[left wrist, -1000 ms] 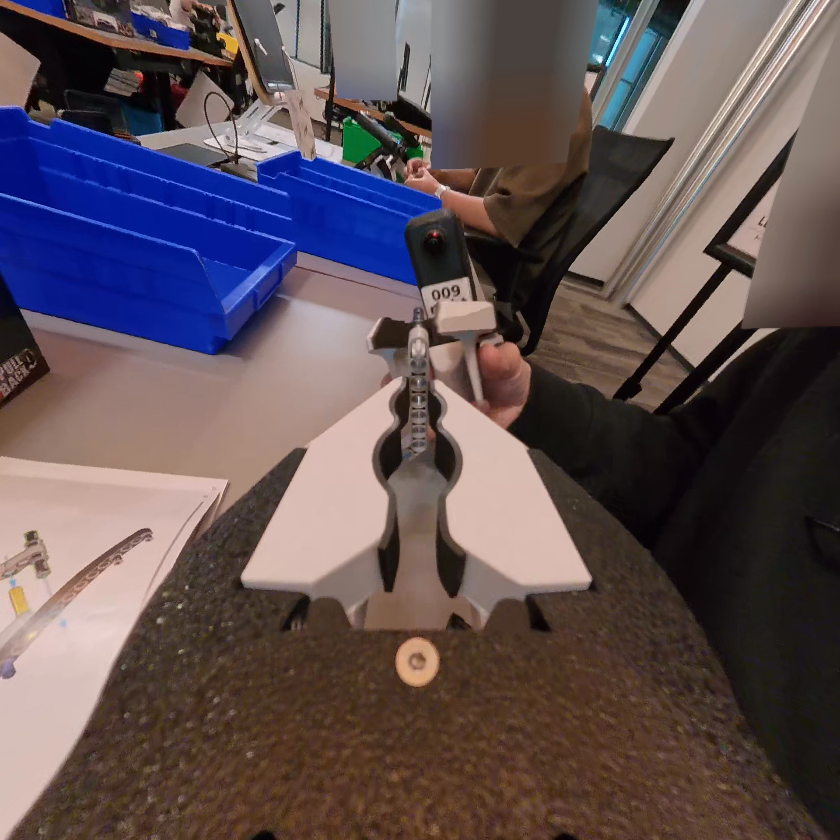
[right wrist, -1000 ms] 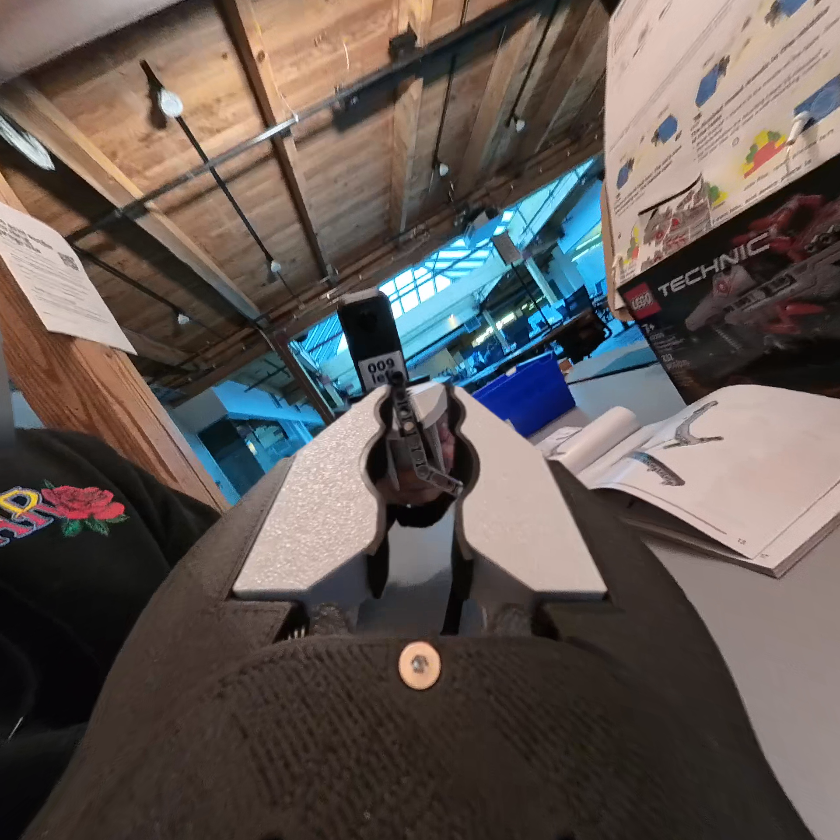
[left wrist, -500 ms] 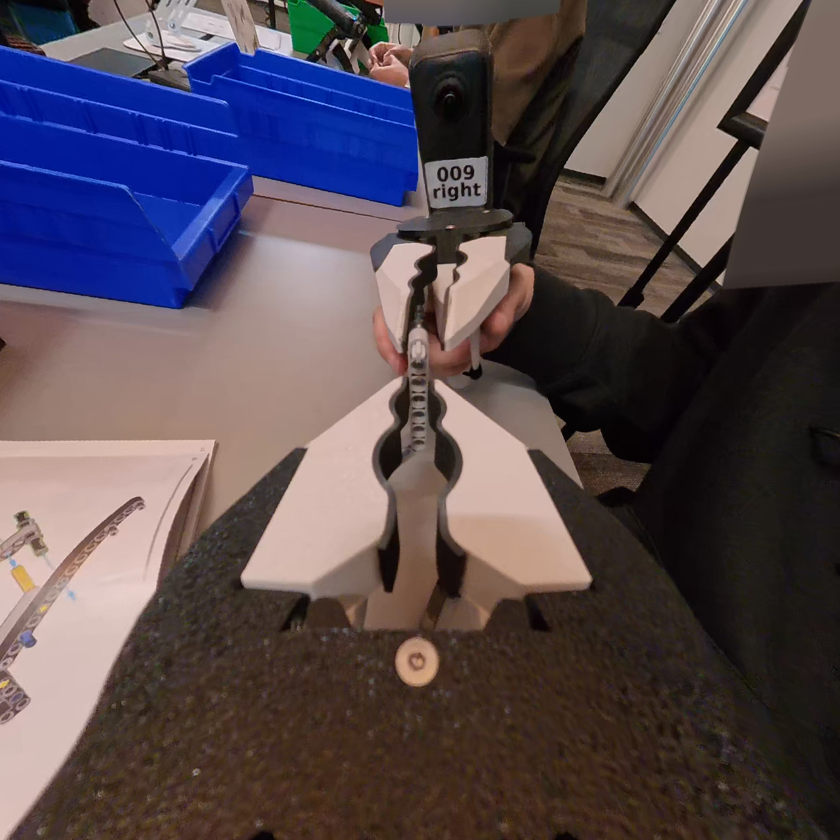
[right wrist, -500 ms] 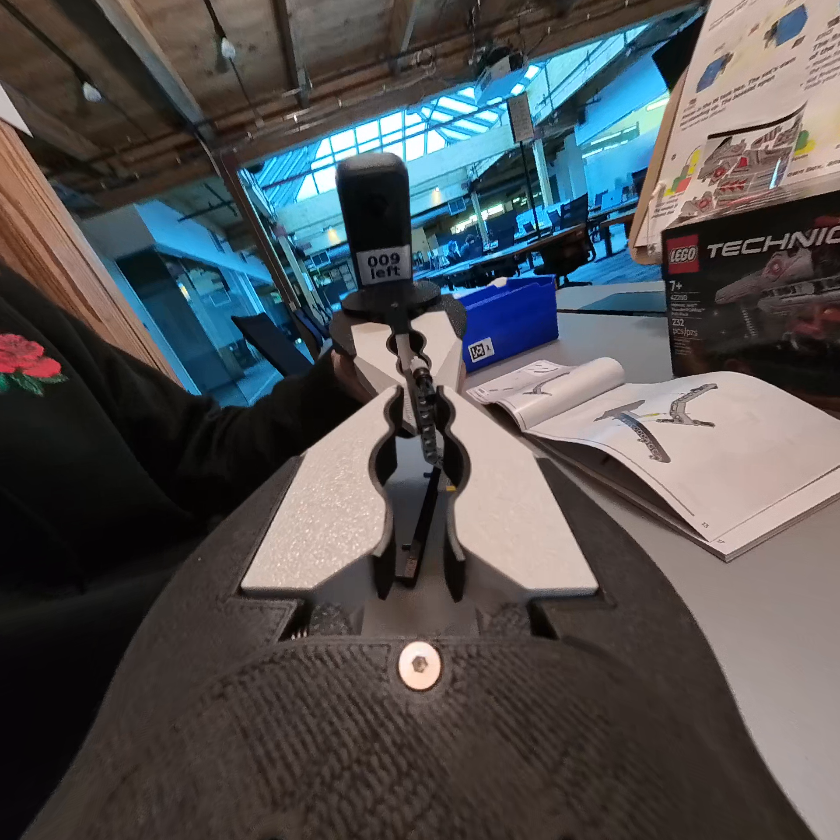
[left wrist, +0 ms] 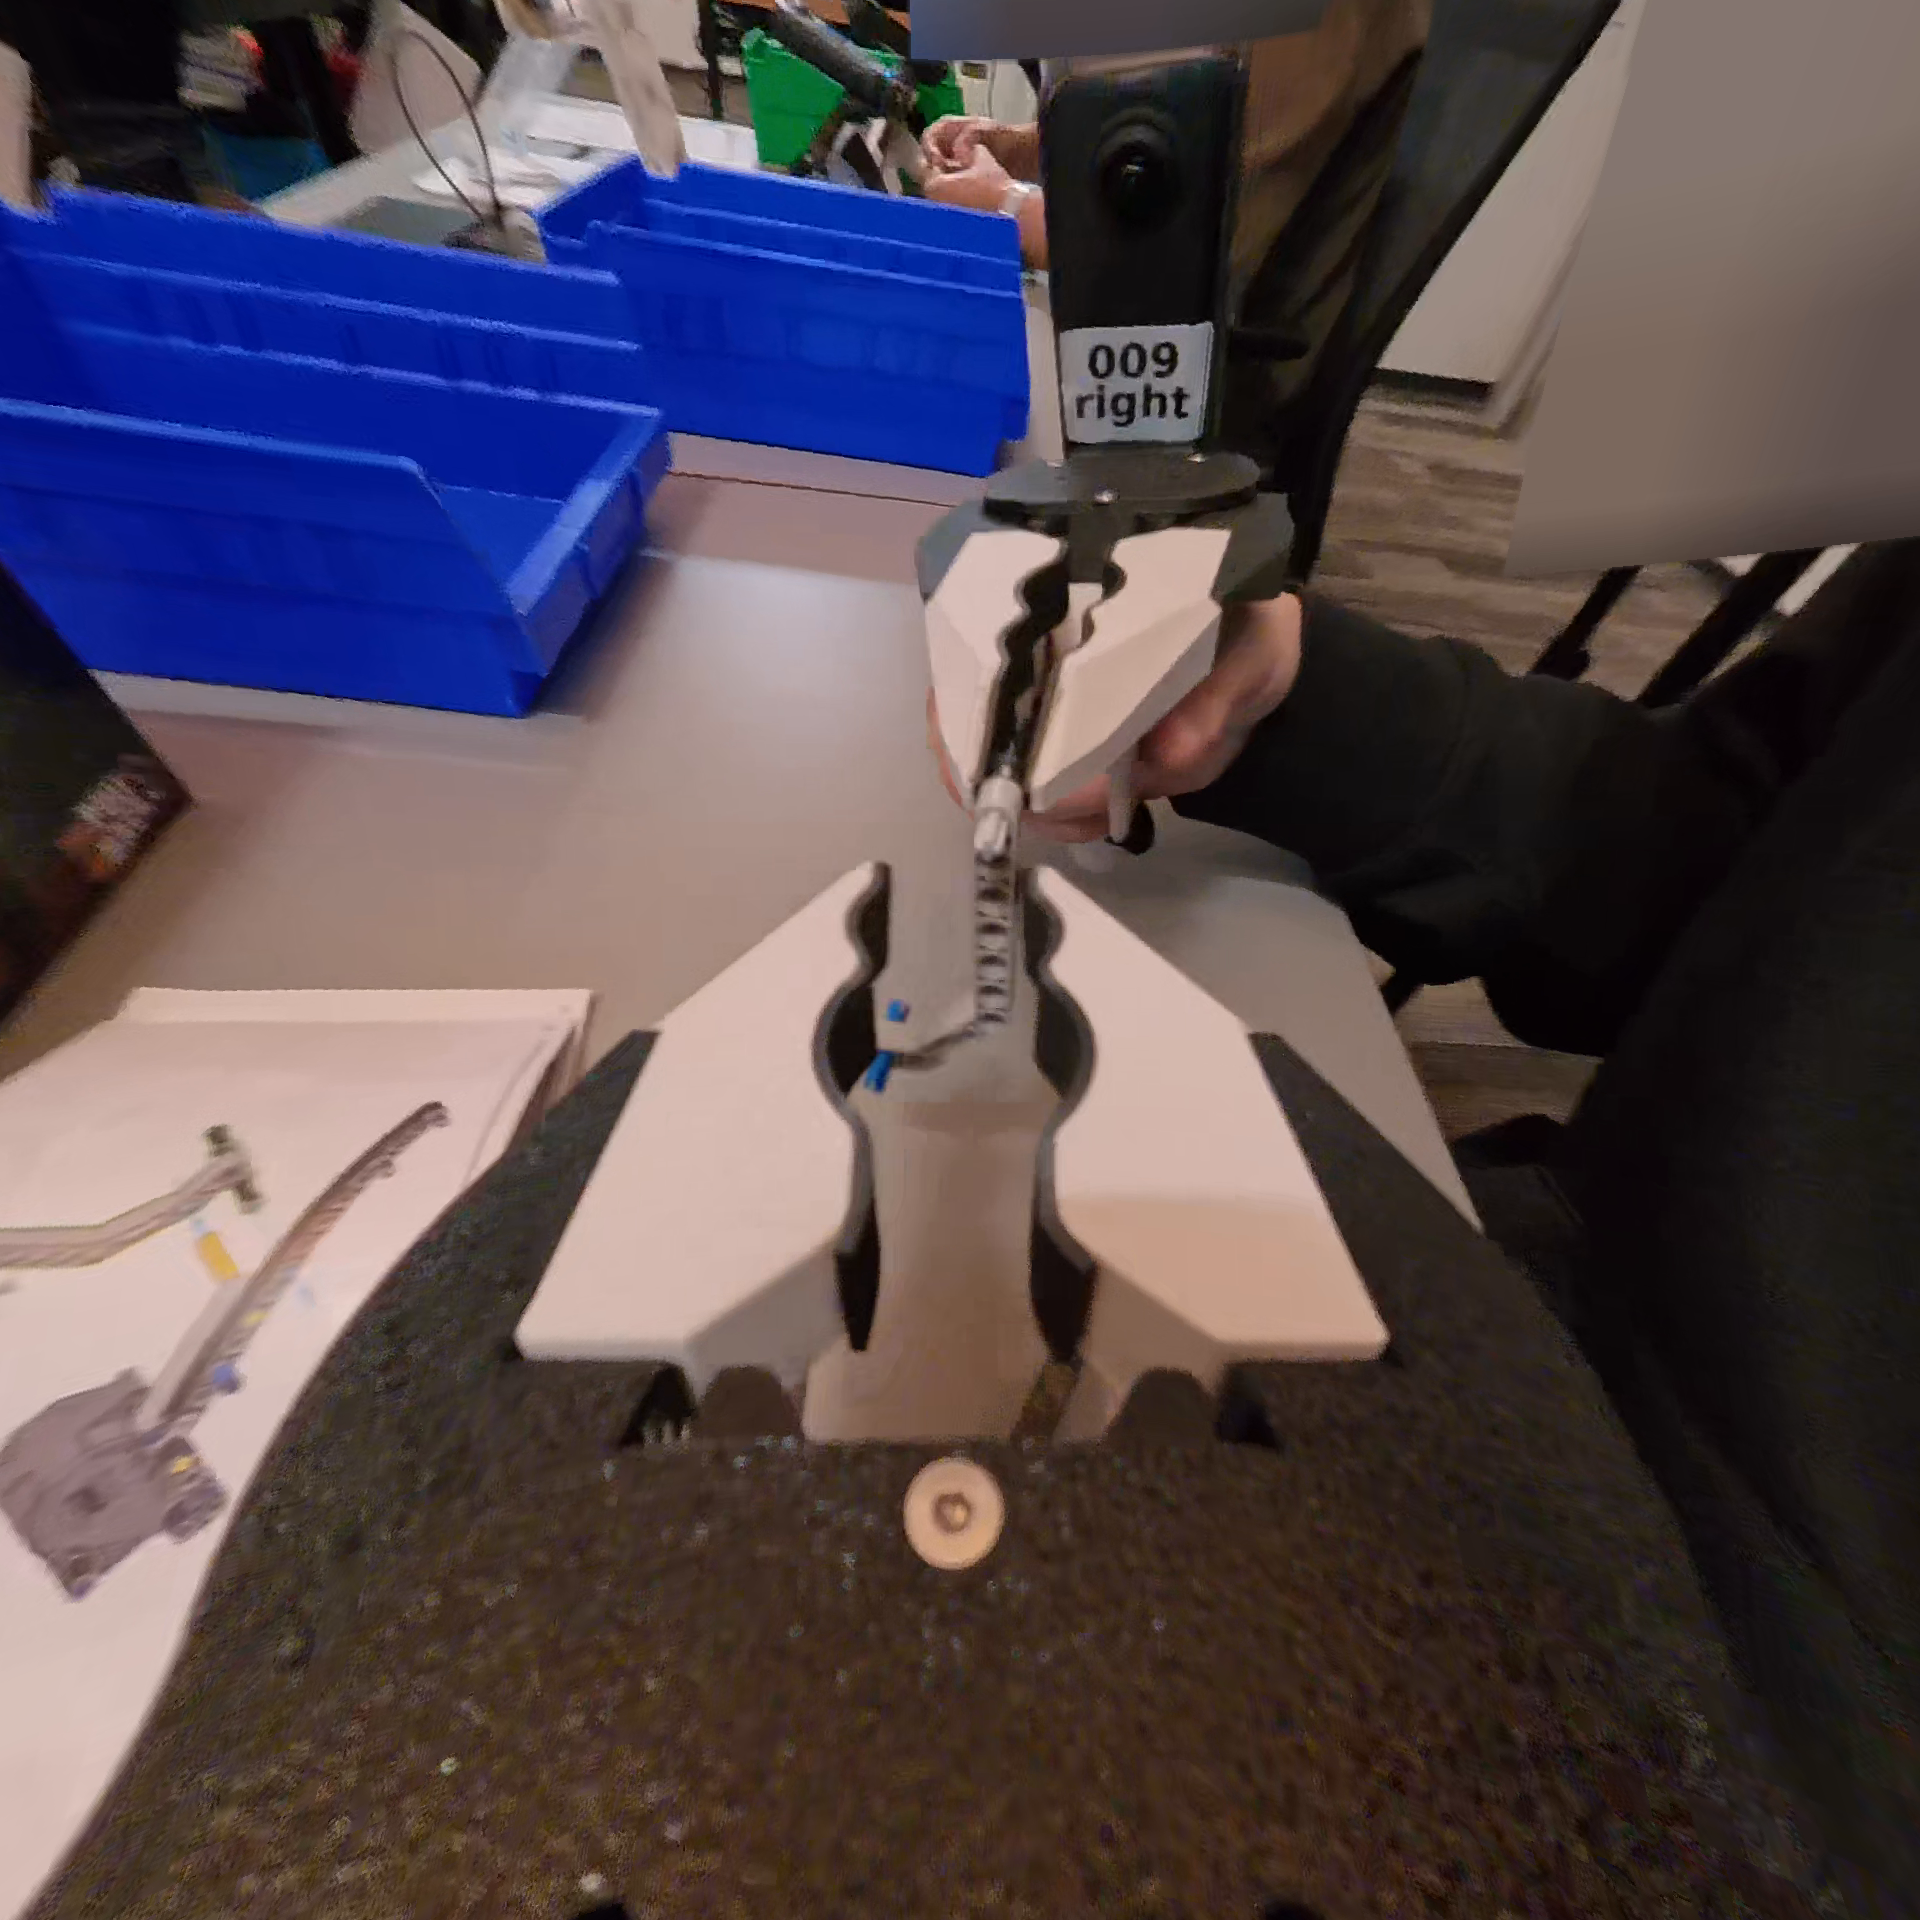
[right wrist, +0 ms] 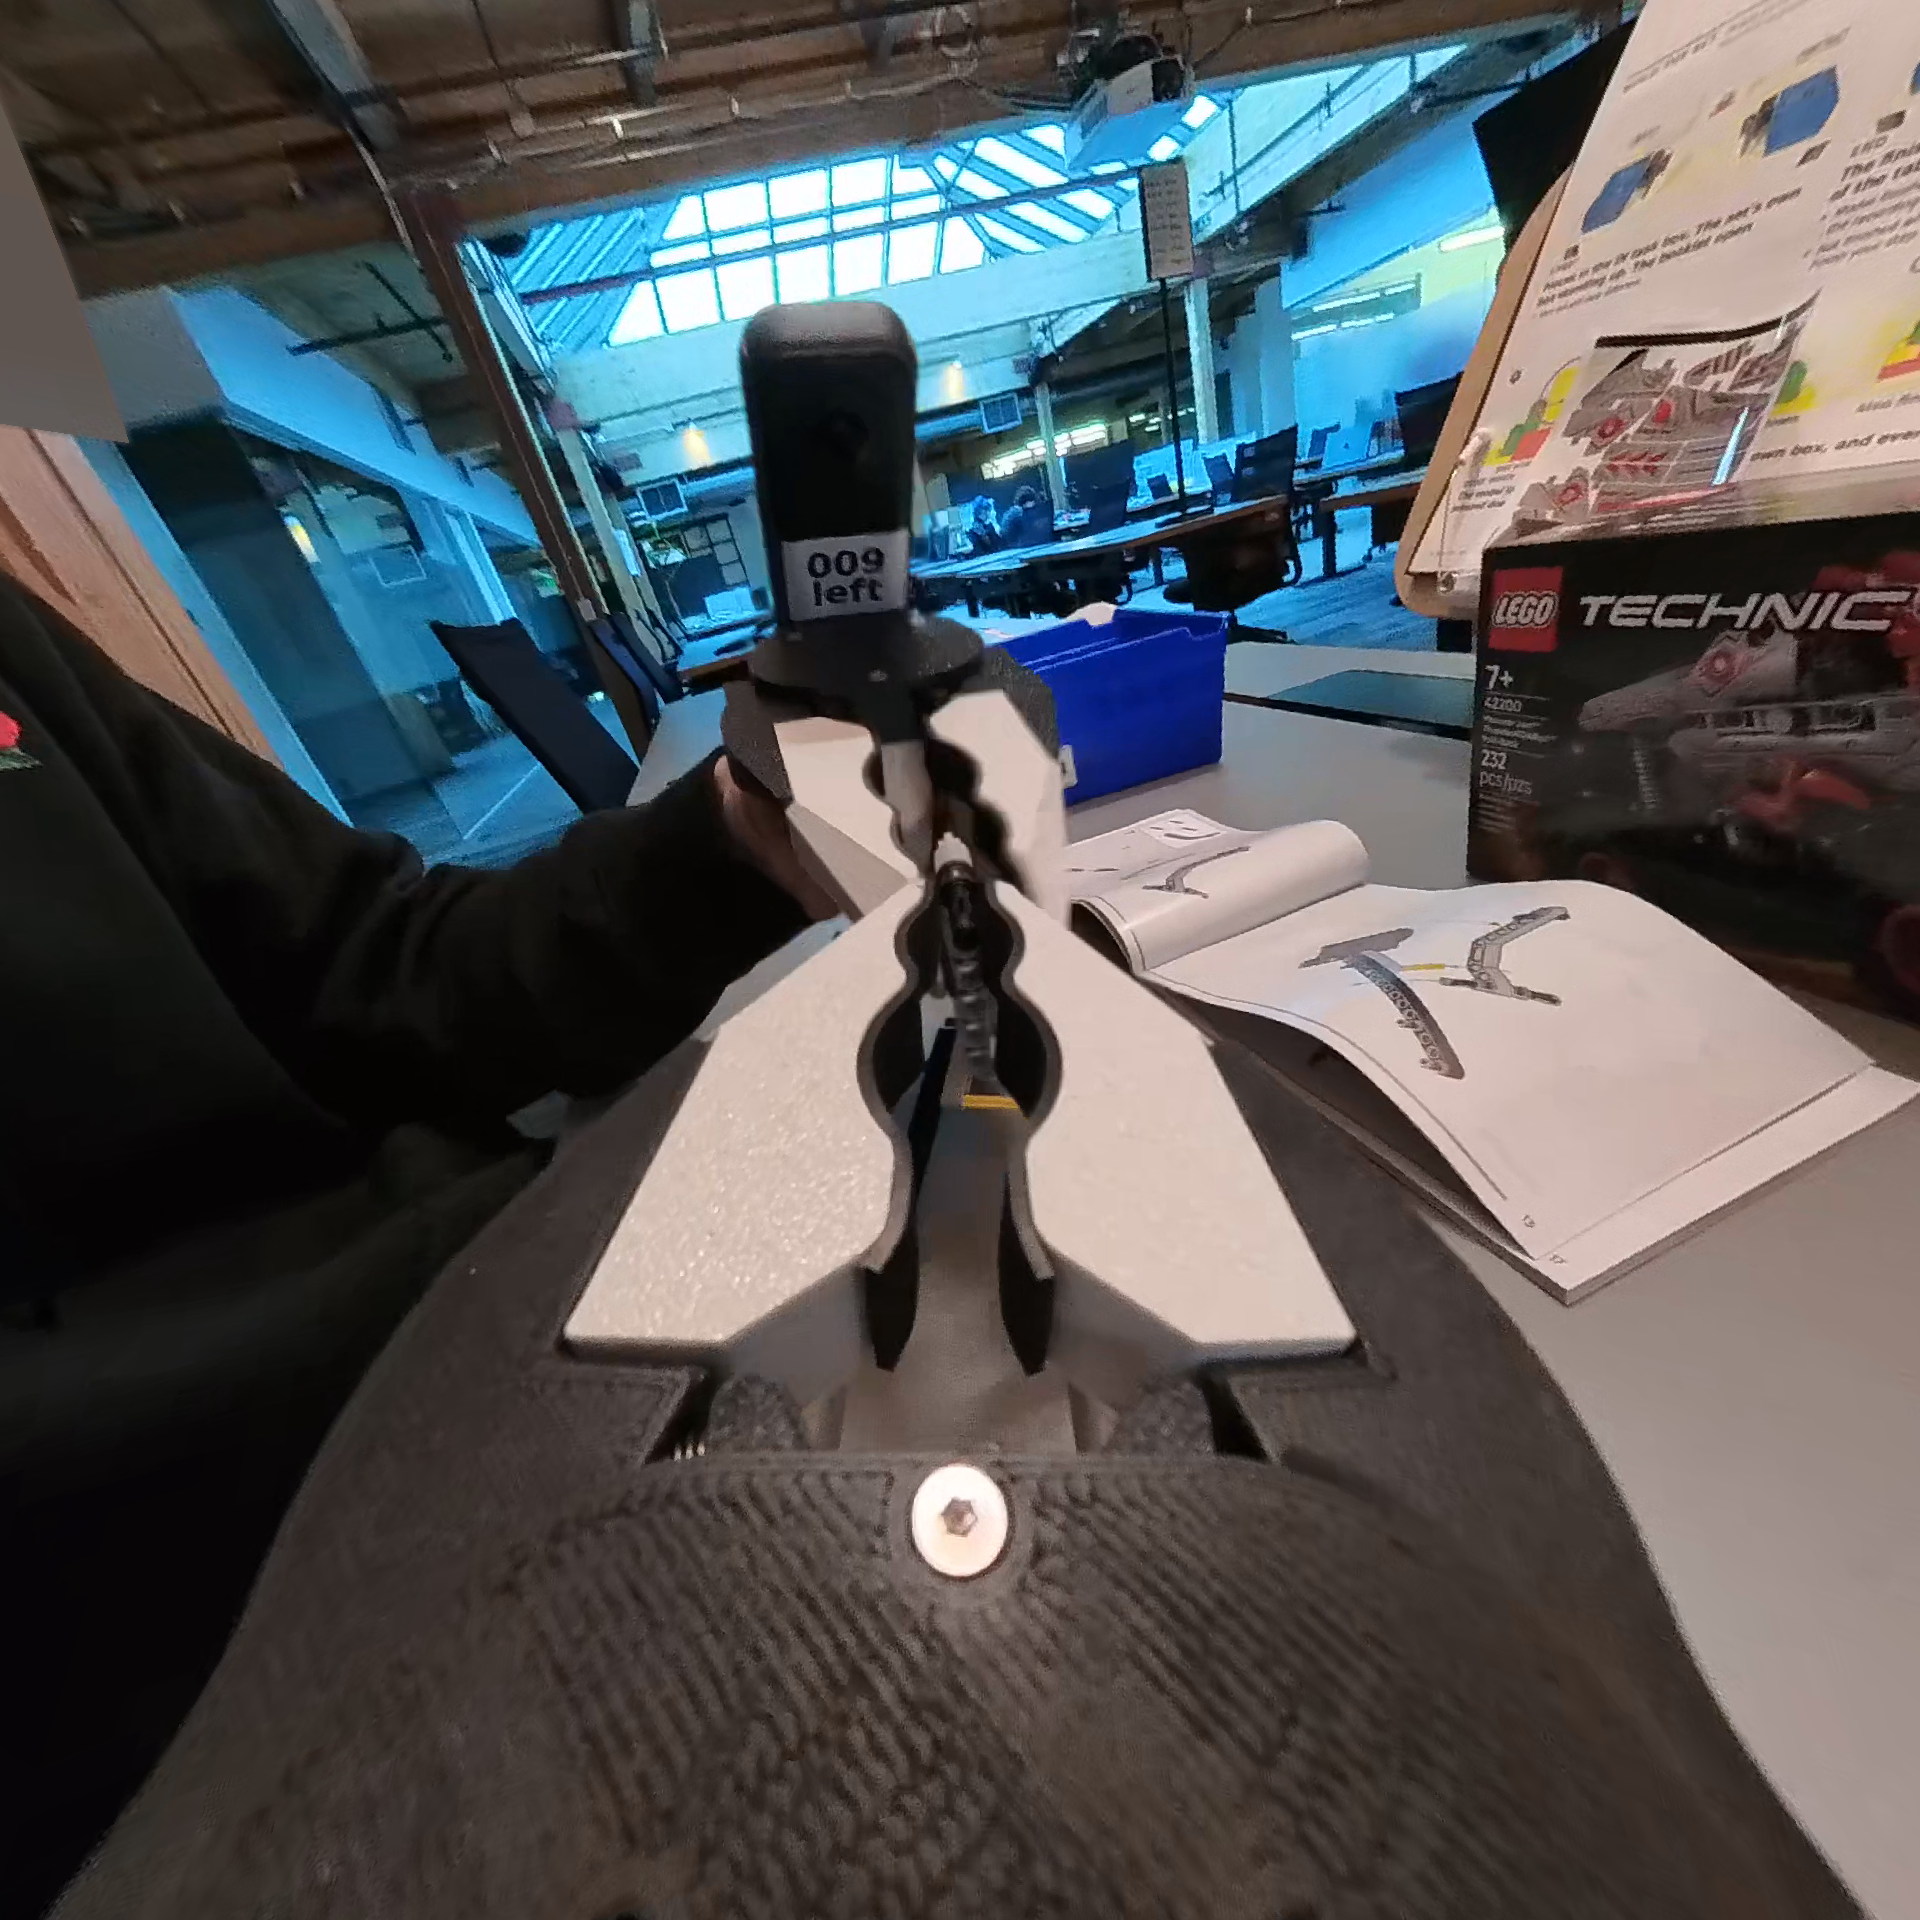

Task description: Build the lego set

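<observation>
Left wrist view: the left hand-held gripper (left wrist: 956, 914) has its fingers spread, and the thin grey lego beam (left wrist: 992, 940) stands in the gap, apparently touching only the right-side finger. The right hand-held gripper (left wrist: 1013, 790), opposite, is clenched on the beam's far end. The beam looks light, stiff and narrow, so I judge it best pinched flat across its holed faces, clear of the small blue pins (left wrist: 888, 1039). Blue bins (left wrist: 312, 520) and the open booklet (left wrist: 208, 1195) lie off on the counter (left wrist: 520, 831), well clear.

Right wrist view: the right hand-held gripper (right wrist: 961, 904) grips the beam (right wrist: 971, 997). The set box (right wrist: 1704, 769) stands beside the booklet (right wrist: 1507, 1060); nothing blocks the way.
</observation>
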`<state>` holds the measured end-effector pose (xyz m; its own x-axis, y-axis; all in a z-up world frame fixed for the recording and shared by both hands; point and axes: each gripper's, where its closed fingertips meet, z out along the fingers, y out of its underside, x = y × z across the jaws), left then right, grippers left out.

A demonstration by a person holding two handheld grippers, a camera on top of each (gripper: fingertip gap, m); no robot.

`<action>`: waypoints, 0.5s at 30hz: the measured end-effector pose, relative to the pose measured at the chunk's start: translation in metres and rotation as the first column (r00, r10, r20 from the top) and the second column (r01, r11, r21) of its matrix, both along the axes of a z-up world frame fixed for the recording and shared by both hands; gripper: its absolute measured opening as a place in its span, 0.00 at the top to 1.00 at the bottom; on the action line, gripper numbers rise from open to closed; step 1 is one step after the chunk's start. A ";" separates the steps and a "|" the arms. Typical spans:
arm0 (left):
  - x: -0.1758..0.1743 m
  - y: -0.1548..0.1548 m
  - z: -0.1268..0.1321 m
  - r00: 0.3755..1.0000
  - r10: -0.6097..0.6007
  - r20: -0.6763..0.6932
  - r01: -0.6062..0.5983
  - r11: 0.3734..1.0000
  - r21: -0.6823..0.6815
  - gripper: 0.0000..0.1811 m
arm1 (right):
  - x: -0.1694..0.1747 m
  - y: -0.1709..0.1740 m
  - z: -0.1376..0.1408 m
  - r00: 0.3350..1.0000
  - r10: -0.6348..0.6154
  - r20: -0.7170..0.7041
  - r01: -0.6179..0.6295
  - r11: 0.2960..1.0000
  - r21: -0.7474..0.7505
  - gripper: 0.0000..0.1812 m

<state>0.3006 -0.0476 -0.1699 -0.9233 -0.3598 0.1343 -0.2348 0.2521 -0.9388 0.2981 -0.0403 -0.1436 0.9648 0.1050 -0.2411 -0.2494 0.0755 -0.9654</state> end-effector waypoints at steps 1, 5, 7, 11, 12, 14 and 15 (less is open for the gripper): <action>0.000 0.001 0.003 1.000 0.002 0.029 -0.002 1.000 0.000 0.87 | -0.001 0.000 -0.002 1.000 0.006 0.005 -0.006 1.000 -0.009 0.98; -0.006 -0.003 0.013 0.998 -0.042 0.039 0.043 0.999 -0.025 0.97 | -0.002 0.002 0.000 1.000 0.009 0.001 -0.009 1.000 -0.001 0.98; -0.006 -0.002 0.009 0.998 -0.051 0.031 0.051 0.999 0.002 0.97 | -0.005 0.002 -0.004 1.000 0.016 0.023 -0.015 1.000 -0.024 0.97; -0.009 -0.005 0.010 0.997 -0.061 0.039 0.062 0.998 -0.015 0.97 | -0.006 0.001 -0.001 0.999 0.009 0.033 -0.008 1.000 -0.013 0.97; -0.010 -0.005 0.011 0.997 -0.073 0.016 0.074 0.997 -0.037 0.97 | -0.008 0.000 0.000 0.998 0.022 0.052 -0.021 1.000 -0.018 0.97; -0.012 -0.005 0.009 0.996 -0.091 -0.014 0.090 0.994 -0.060 0.97 | -0.009 0.001 -0.003 0.995 0.023 0.099 -0.018 0.998 -0.058 0.98; -0.013 -0.004 0.008 0.995 -0.099 -0.022 0.097 0.993 -0.072 0.97 | -0.011 0.002 -0.004 0.993 0.030 0.110 -0.022 0.997 -0.073 0.98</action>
